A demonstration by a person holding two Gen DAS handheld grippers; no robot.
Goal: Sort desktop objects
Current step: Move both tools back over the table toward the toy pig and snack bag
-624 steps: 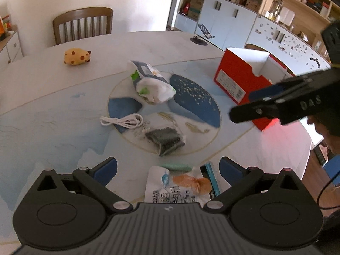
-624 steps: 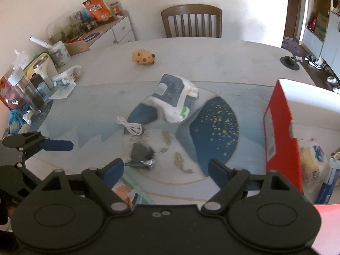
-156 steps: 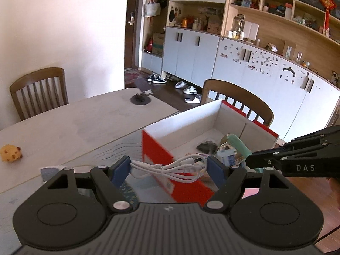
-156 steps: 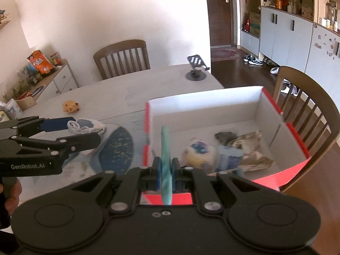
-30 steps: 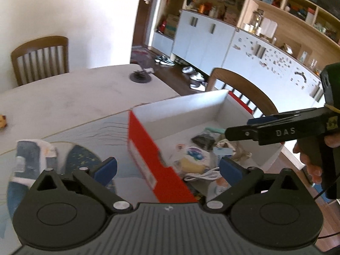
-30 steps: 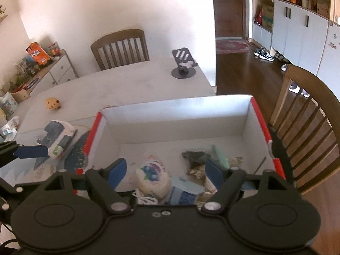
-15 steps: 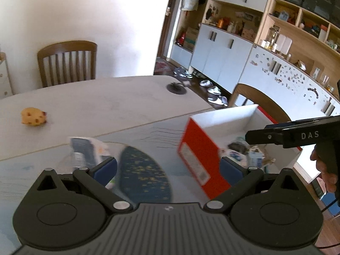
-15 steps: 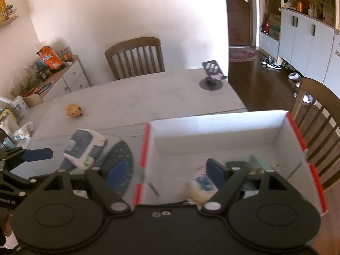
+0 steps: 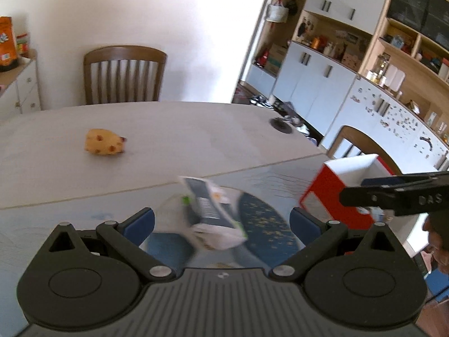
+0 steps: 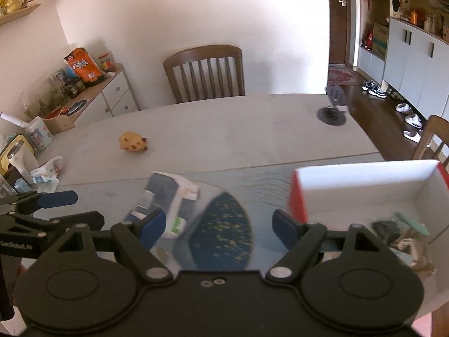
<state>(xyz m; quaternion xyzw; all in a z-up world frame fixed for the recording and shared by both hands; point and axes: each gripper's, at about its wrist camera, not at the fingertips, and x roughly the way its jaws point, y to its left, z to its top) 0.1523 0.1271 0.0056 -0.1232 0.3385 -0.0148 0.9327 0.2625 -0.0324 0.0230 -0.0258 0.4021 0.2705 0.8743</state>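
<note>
A white and dark-blue soft packet (image 9: 210, 210) lies on the table's blue pattern, just ahead of my left gripper (image 9: 221, 221), which is open and empty. The same packet (image 10: 165, 193) lies ahead and left of my right gripper (image 10: 220, 224), also open with nothing between its fingers. The red box (image 10: 364, 191) with a white inside stands at the right and holds several sorted items (image 10: 401, 230). A yellow spotted toy (image 9: 103, 141) sits farther back on the pale table. The right gripper (image 9: 393, 196) shows in front of the red box (image 9: 331, 191) in the left wrist view.
A black phone stand (image 10: 332, 112) sits near the table's far right edge. A wooden chair (image 10: 204, 73) stands behind the table, another chair (image 9: 362, 146) behind the box. A sideboard (image 10: 92, 90) with snacks and a crumpled bag (image 10: 46, 172) are at the left.
Both grippers have swung left, away from the red box, which has slid to the right of both views. The packet and yellow toy now lie ahead. Both stay open and empty.
</note>
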